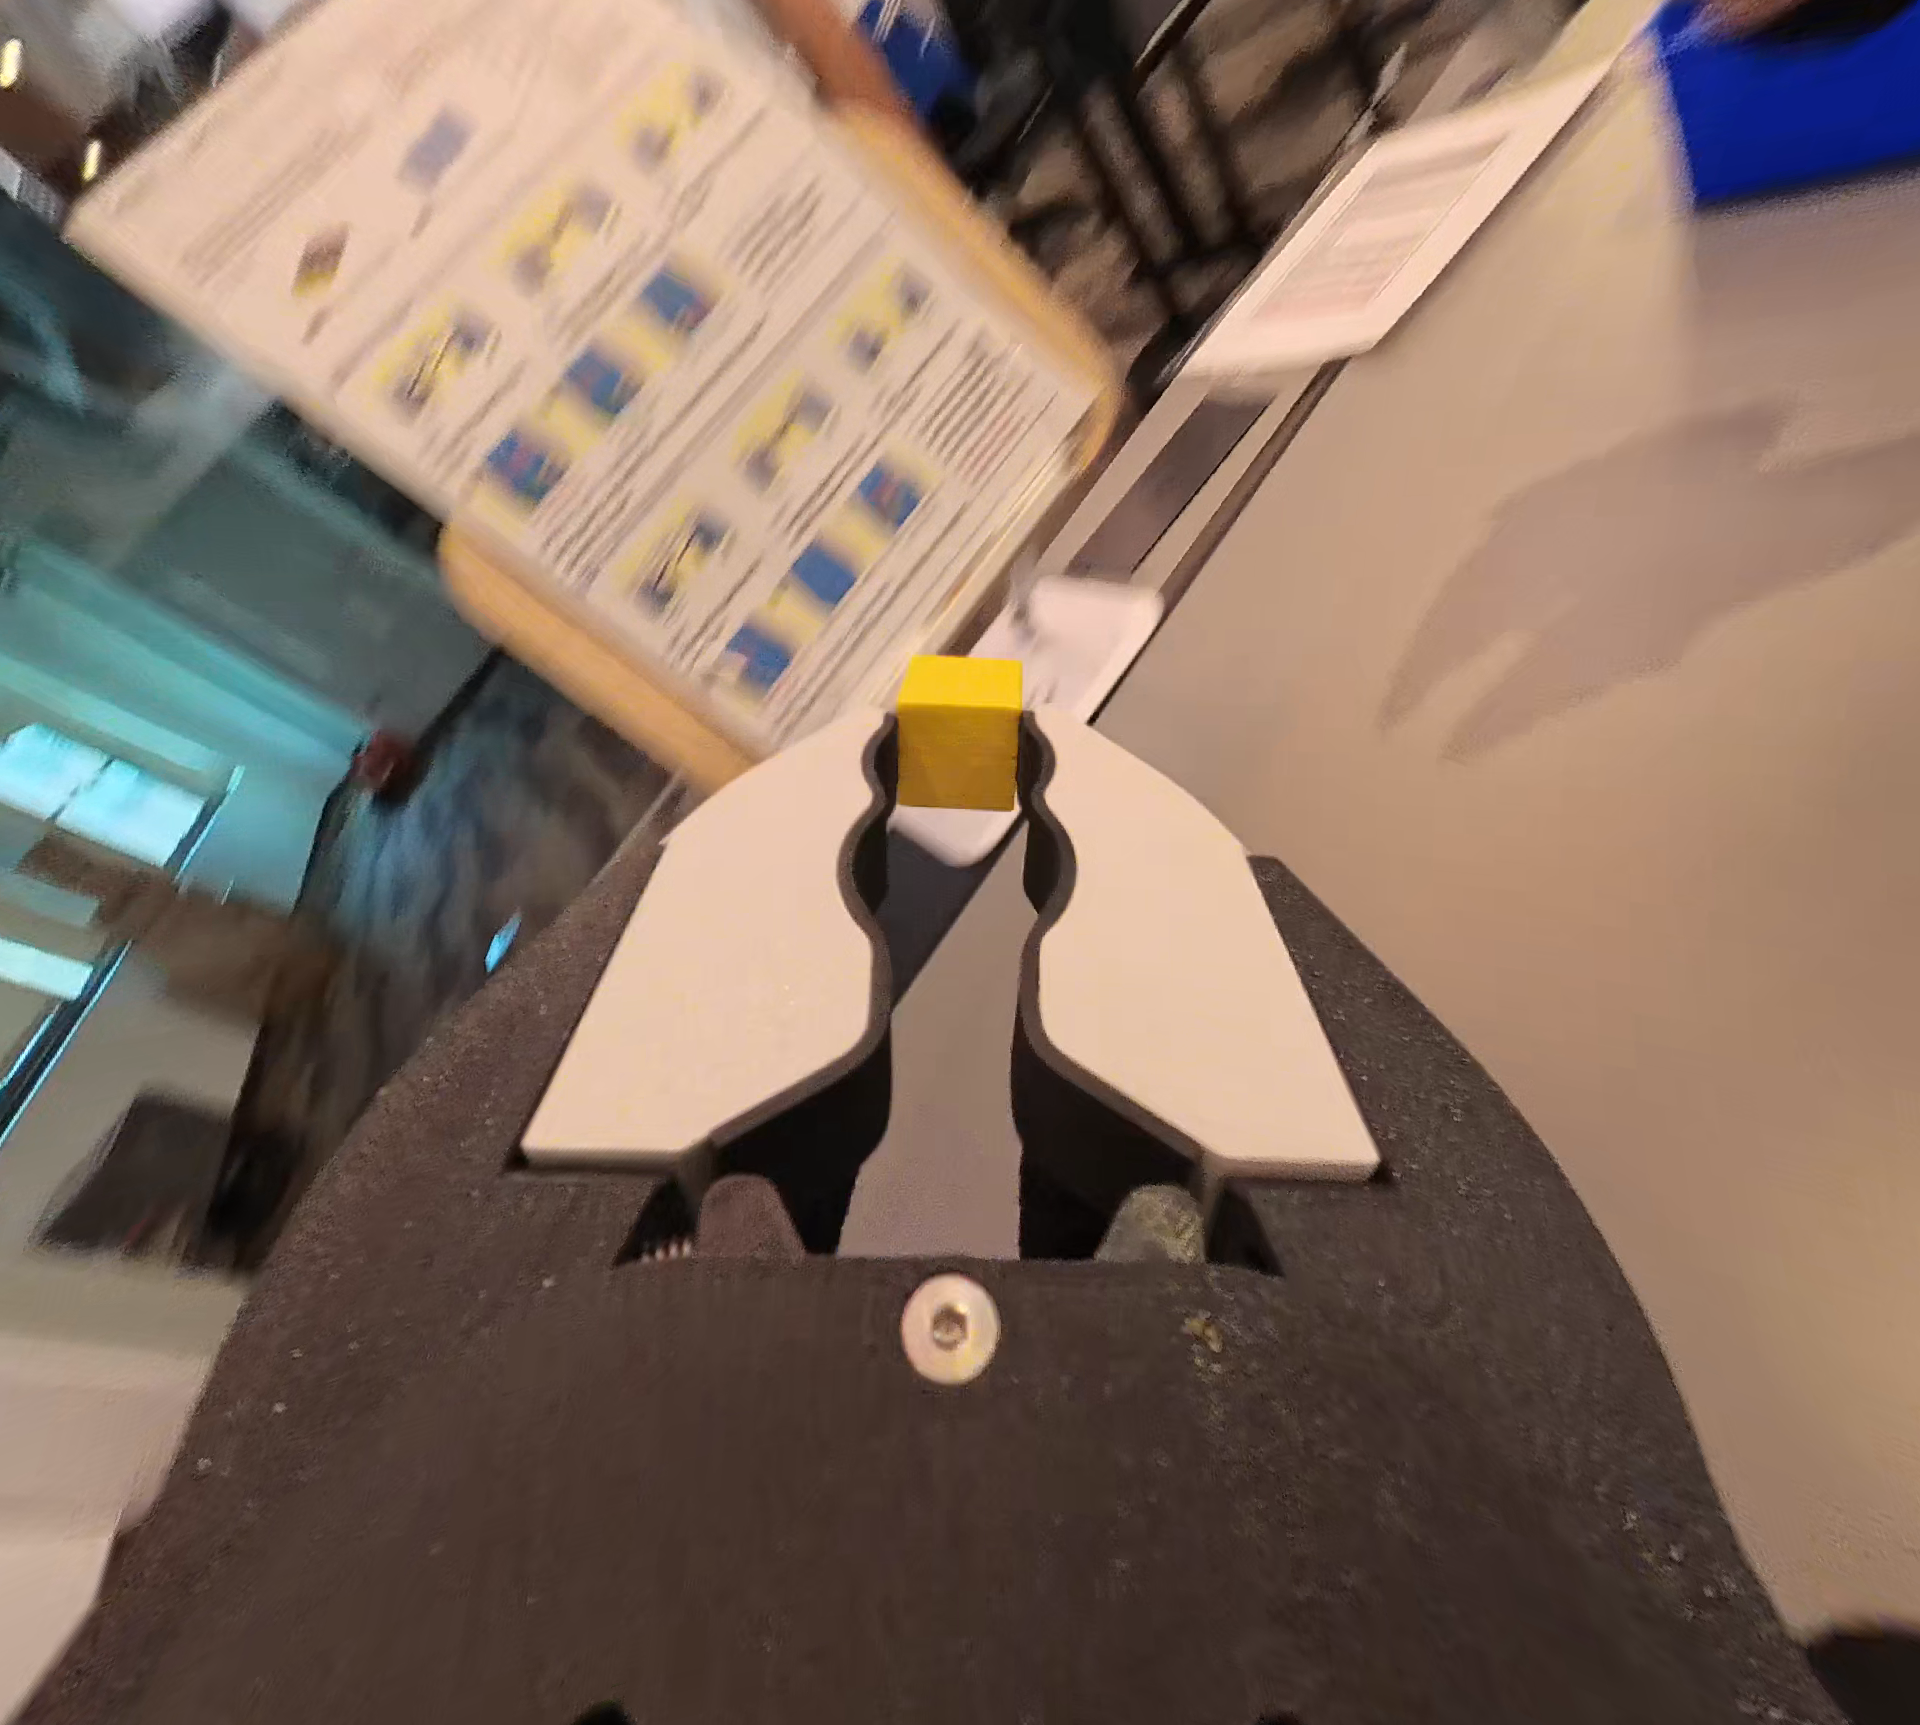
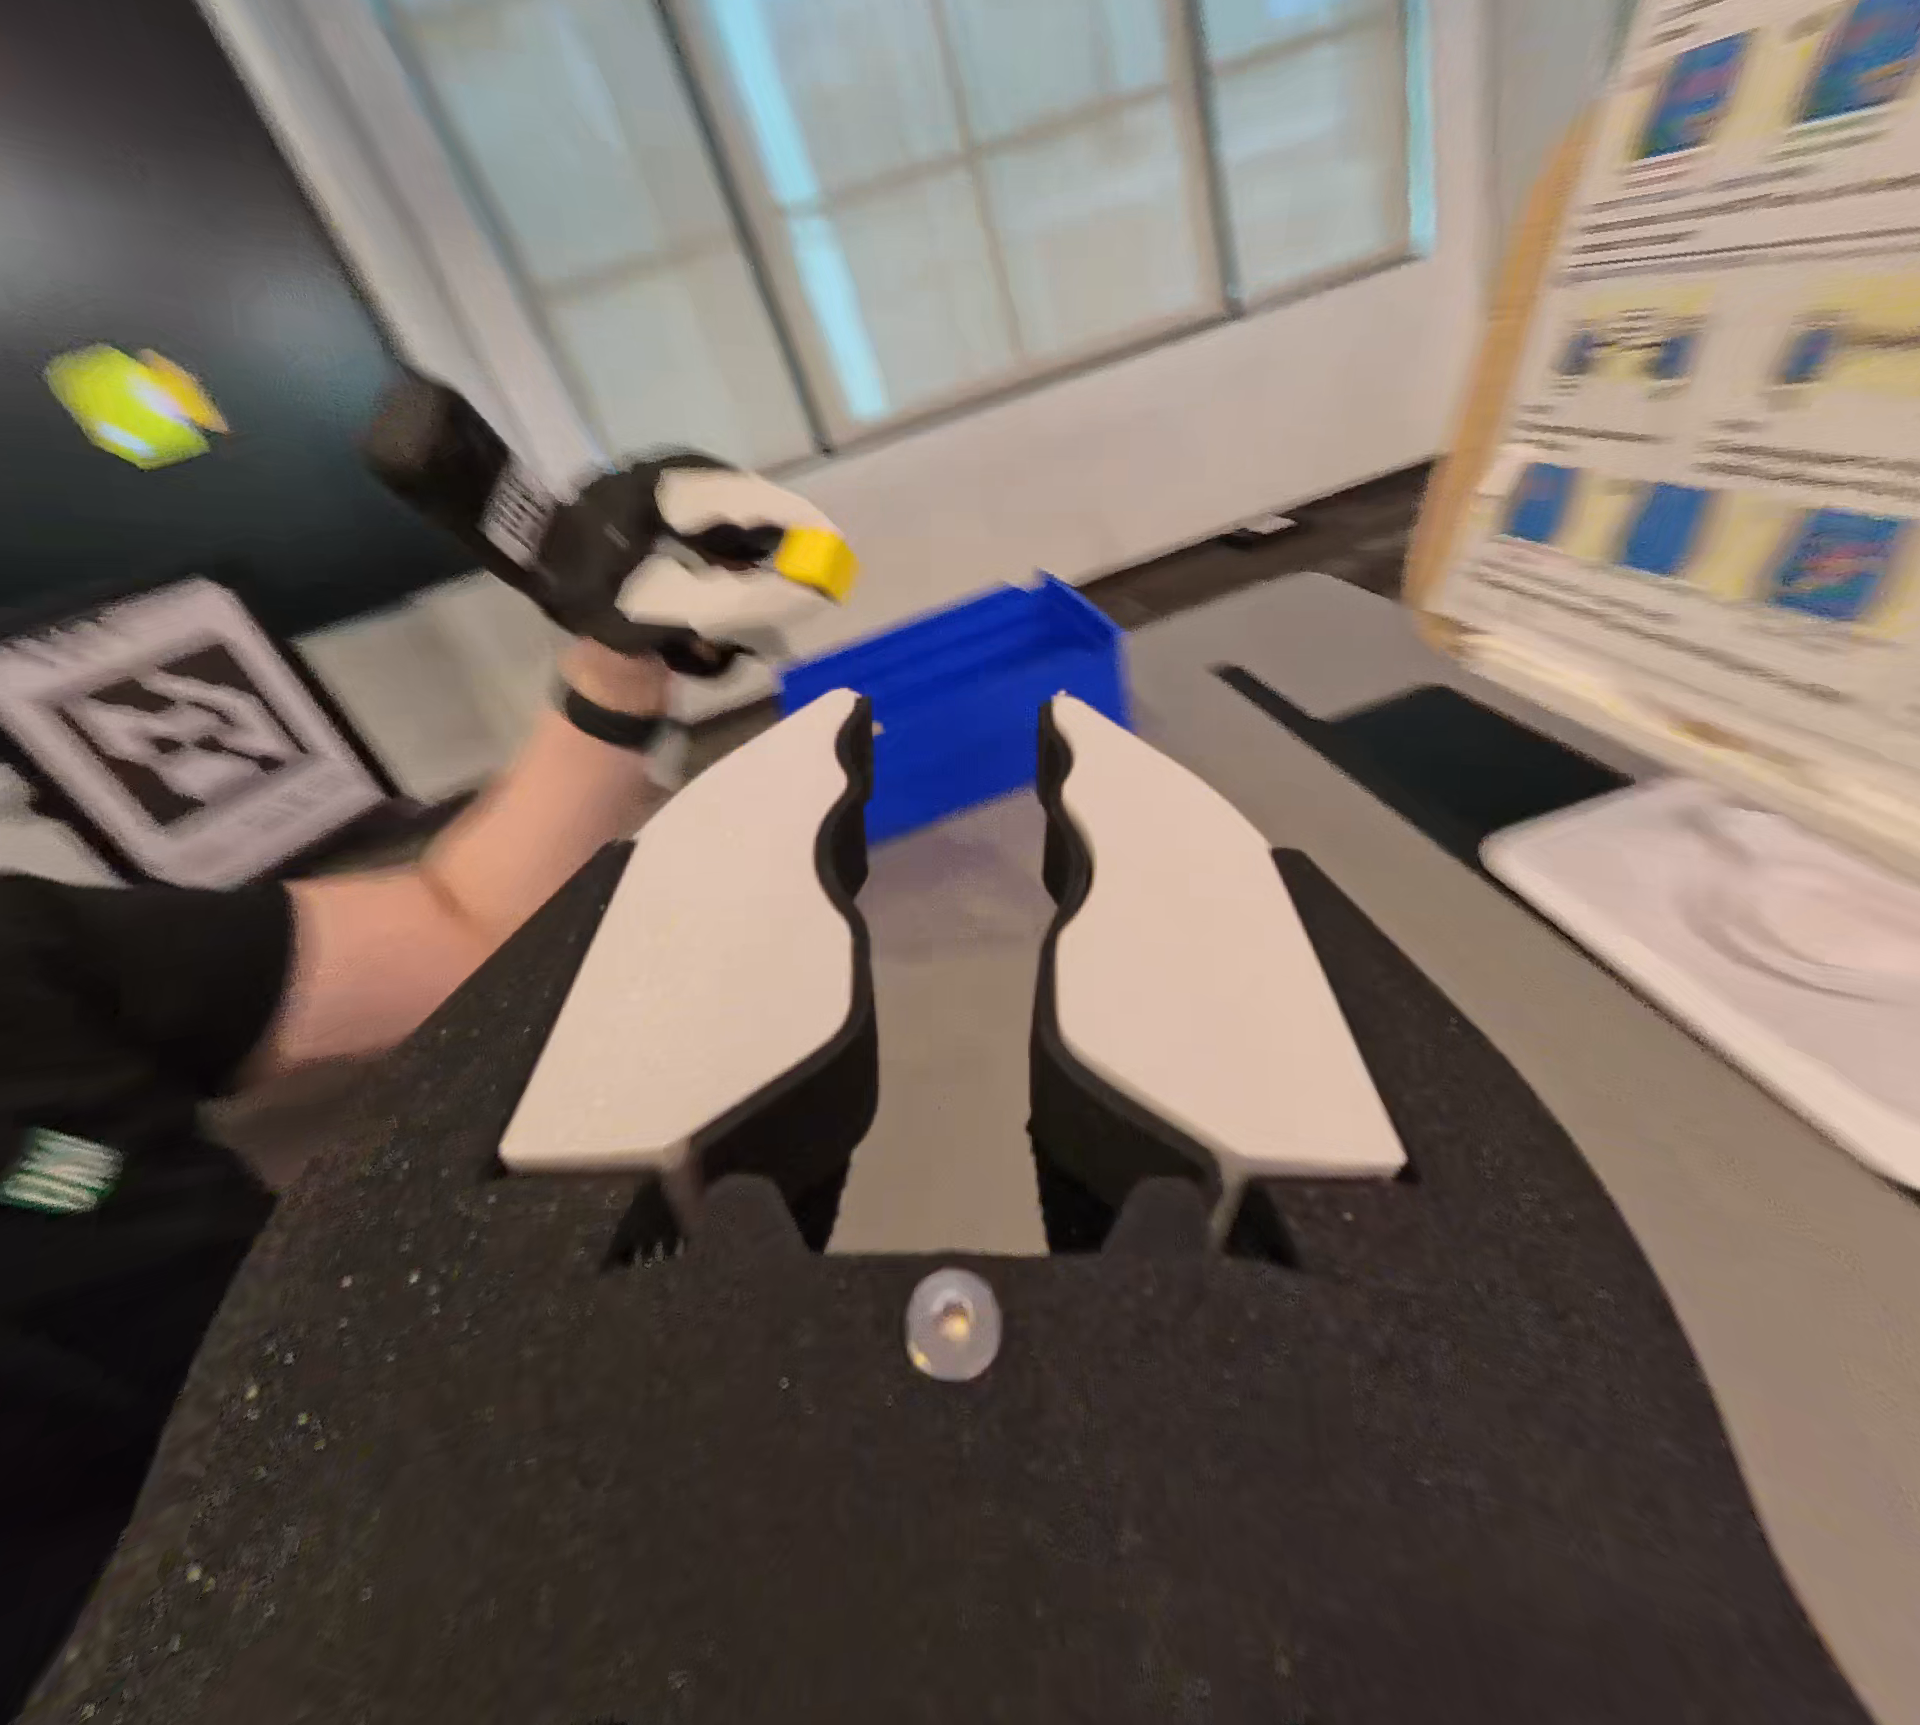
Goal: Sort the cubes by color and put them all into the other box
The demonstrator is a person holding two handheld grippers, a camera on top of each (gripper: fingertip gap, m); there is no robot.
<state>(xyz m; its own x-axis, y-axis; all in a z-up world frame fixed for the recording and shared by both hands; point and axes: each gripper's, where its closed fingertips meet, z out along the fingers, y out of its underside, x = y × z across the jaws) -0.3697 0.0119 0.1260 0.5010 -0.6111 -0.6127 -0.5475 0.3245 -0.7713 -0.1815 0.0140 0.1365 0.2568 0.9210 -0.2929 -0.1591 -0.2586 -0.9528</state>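
Left gripper (image 2: 800,558): clamps 1 yellow cube (image 1: 957,748), airborne left of blue box (image 2: 971,719) | Right gripper (image 2: 954,725): jaws narrowly parted, empty, short of box | Progress: cube in transit; box contents hidden; count remaining cannot be told

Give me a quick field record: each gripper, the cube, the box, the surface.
left gripper: shut on yellow cube, held at the fingertips, in the air
right gripper: open, nothing between the fingers
blue box: on the grey table, ahead of the right gripper; contents hidden
cube position: up and left of the box in the right wrist view
other cubes: none visible
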